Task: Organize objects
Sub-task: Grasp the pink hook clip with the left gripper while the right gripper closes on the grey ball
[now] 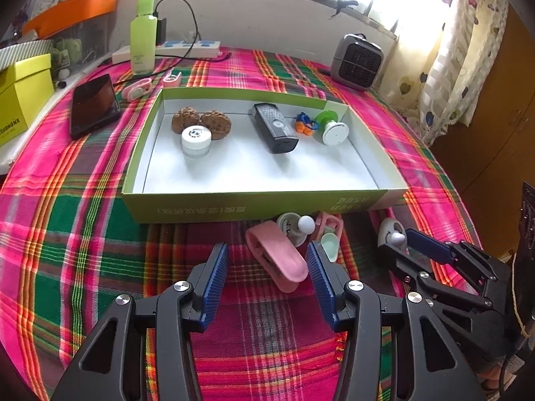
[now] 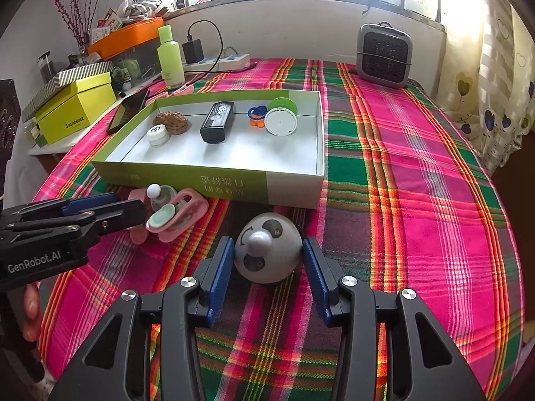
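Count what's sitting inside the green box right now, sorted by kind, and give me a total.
Inside the green box:
Walnuts: 2
Small white-lidded jar: 1
Black remote-like device: 1
Orange and blue toy: 1
Green and white round knob: 1
Total: 6

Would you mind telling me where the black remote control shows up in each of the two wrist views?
Left wrist view: black remote control lies in the shallow box, right of centre, upper middle of the picture.
Right wrist view: it lies in the same box, left of picture centre.
Shared landmark: the grey heater near the back wall.
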The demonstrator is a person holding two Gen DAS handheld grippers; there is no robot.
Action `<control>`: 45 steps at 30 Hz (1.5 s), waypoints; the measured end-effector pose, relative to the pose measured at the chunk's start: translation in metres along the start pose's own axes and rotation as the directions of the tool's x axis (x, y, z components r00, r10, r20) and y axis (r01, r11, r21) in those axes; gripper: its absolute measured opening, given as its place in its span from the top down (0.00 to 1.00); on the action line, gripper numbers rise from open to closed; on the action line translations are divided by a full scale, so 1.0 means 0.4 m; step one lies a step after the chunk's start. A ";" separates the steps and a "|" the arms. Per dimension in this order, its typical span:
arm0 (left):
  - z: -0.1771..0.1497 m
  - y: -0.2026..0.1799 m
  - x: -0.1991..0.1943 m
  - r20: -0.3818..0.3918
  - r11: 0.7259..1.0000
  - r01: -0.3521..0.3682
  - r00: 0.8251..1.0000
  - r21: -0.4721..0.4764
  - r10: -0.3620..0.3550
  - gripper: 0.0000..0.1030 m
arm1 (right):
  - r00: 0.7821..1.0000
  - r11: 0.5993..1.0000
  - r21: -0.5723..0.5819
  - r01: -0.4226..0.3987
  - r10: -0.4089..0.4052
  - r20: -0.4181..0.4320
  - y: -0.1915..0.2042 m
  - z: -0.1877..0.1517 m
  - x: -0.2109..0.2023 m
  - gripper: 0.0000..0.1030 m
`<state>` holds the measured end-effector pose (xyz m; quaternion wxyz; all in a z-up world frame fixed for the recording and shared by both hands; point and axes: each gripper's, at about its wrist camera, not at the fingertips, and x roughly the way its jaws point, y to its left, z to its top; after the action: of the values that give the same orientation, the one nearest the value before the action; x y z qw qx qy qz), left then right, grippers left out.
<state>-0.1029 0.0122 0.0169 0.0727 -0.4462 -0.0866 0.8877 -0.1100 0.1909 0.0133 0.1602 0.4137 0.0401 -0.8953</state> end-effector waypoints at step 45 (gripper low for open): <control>0.002 0.011 0.034 0.042 0.985 -0.123 0.992 0.119 0.119 0.63 | 0.999 0.999 0.016 -0.034 0.034 -0.008 0.008 -0.003 0.006 0.57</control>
<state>-0.1119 0.0106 0.0058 0.0440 -0.4297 -0.0065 0.9019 -0.1095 0.1878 0.0109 0.1717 0.4193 0.0265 -0.8911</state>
